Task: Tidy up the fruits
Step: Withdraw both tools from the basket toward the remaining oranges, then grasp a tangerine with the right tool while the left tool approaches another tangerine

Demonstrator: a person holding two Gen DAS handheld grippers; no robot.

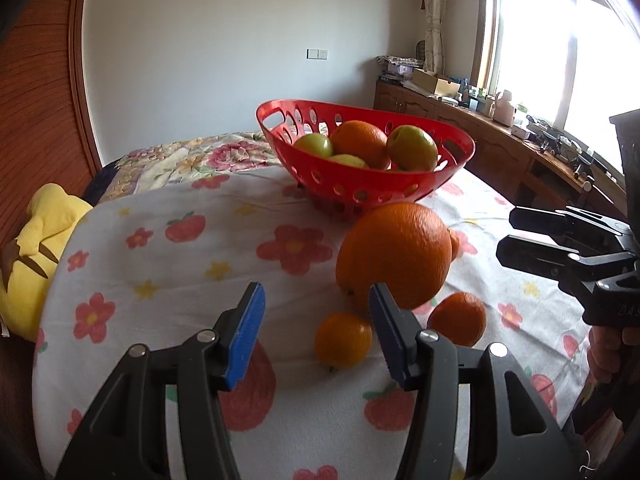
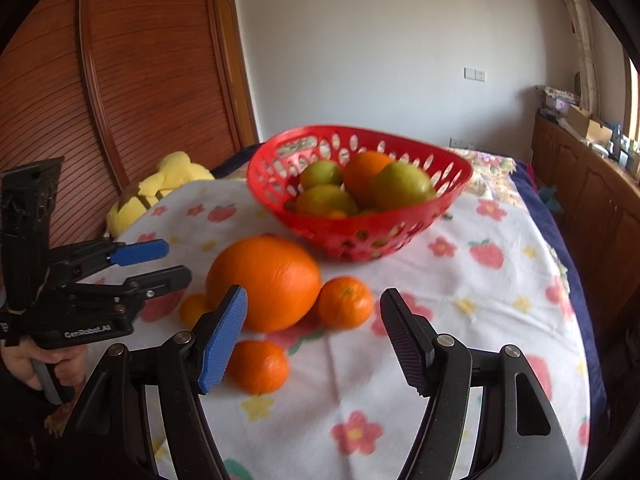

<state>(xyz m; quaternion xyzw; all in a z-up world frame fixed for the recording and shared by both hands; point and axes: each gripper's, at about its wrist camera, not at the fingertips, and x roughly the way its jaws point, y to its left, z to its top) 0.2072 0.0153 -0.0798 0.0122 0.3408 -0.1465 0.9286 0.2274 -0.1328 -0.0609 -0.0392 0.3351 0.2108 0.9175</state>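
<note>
While both grippers hover with jaws spread and empty, the big orange (image 1: pixel 394 254) lies on the tablecloth (image 1: pixel 160 248) before the red basket (image 1: pixel 360 188). It sits just right of the left gripper (image 1: pixel 316 336) and left of the right gripper (image 2: pixel 314 336); judged nearer the left

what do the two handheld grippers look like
Both the left gripper and the right gripper have black plastic frames, silver pivot pins and textured blue pads on the jaws. The left one carries white "GenRobot.AI" lettering and a pistol-style handle.

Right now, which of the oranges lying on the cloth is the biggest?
The large orange nearest the red basket; it dwarfs the small oranges huddled around it.
</note>
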